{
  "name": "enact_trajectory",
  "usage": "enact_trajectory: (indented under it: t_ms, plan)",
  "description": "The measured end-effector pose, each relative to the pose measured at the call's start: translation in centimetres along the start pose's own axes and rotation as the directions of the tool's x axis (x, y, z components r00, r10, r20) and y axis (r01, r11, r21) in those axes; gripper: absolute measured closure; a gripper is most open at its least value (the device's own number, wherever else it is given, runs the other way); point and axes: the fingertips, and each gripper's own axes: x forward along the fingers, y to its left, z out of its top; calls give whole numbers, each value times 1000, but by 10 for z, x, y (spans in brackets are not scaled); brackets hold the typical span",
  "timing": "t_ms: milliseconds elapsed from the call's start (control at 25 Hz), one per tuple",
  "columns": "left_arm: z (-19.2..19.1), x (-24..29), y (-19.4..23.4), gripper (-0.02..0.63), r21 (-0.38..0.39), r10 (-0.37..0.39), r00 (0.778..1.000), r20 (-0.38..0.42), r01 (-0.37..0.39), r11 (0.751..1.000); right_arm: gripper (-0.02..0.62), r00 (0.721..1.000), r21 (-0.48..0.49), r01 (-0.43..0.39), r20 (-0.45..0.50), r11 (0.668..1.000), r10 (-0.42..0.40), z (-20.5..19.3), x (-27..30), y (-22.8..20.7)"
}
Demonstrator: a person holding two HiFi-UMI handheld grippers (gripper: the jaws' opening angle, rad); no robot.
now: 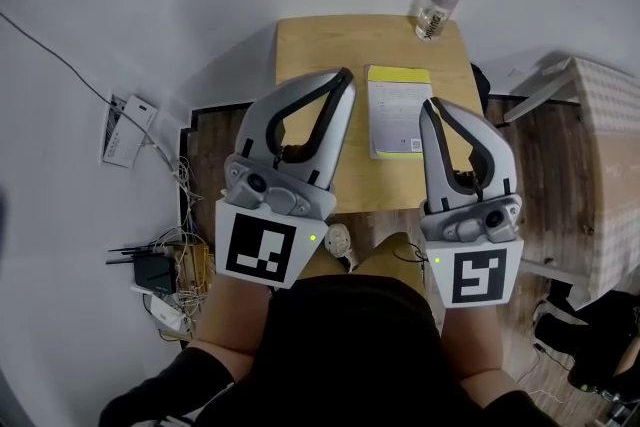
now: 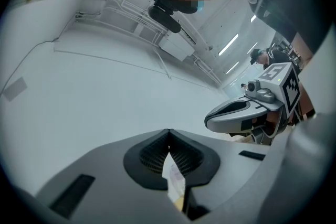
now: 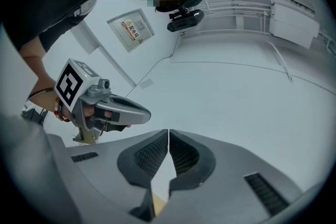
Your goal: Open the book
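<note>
Book (image 1: 398,111) seemingly closed; left gripper (image 1: 346,74), right gripper (image 1: 428,104) fingers (image 3: 149,157) together.

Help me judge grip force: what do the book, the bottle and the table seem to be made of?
Book: paper, with a matte pale cover and a yellow band at its far edge; it lies thin and flat.
Bottle: probably clear plastic; see-through walls with a printed label.
Table: wood or wood-look laminate; light tan and smooth, grain too faint to tell which.
</note>
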Motion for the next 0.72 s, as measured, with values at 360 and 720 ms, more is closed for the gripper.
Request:
enact_trajectory:
  t_ms: [360,720]
  plan:
    - [-2,6,1,597,29,-10,1000,-14,11,1000,563,1000,-17,-2,5,1000,2,0,6,-2]
    - [-11,14,6,597,-14,-22,1000,9,22,1000,563,1000,-26,9,-10,1000,-9,-10,17,-4]
